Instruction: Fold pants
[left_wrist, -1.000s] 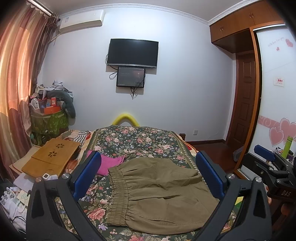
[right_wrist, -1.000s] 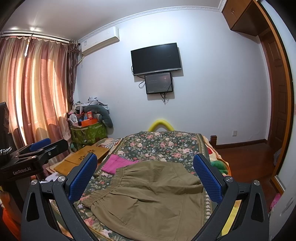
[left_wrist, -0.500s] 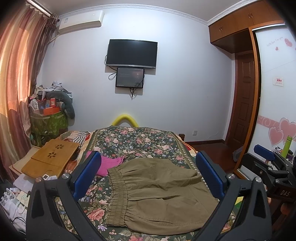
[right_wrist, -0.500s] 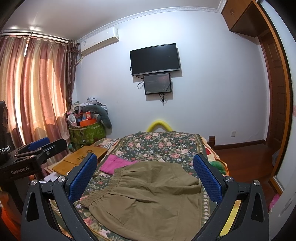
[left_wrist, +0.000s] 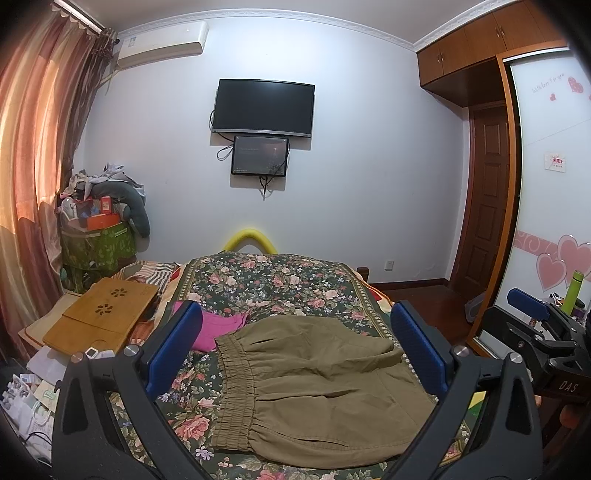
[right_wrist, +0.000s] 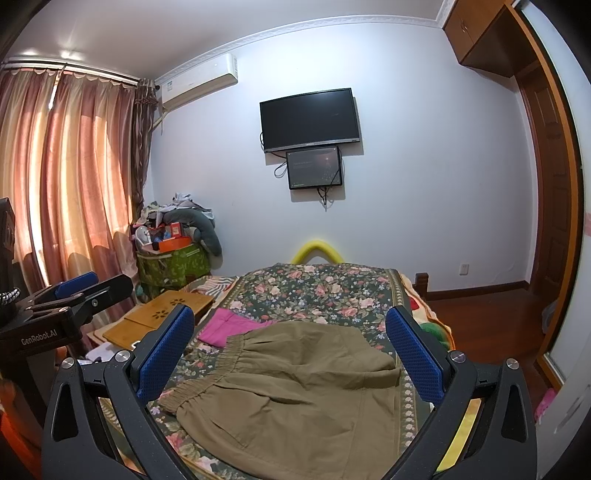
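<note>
Olive-brown pants (left_wrist: 314, 384) lie folded on the floral bedspread (left_wrist: 273, 284), elastic waistband to the left. They also show in the right wrist view (right_wrist: 295, 391). My left gripper (left_wrist: 295, 347) is open and empty, held above the pants without touching them. My right gripper (right_wrist: 291, 347) is open and empty too, above the pants. Each gripper shows at the edge of the other's view: the right one (left_wrist: 535, 325) and the left one (right_wrist: 74, 291).
A pink garment (left_wrist: 221, 328) lies on the bed just beyond the waistband. A wooden lap desk (left_wrist: 103, 314) sits left of the bed, with a cluttered green box (left_wrist: 99, 243) behind. A wardrobe (left_wrist: 546, 221) and door stand to the right.
Both grippers have drifted very slightly; the pants sit a touch lower in view. Both stay open, and the pants have not moved.
</note>
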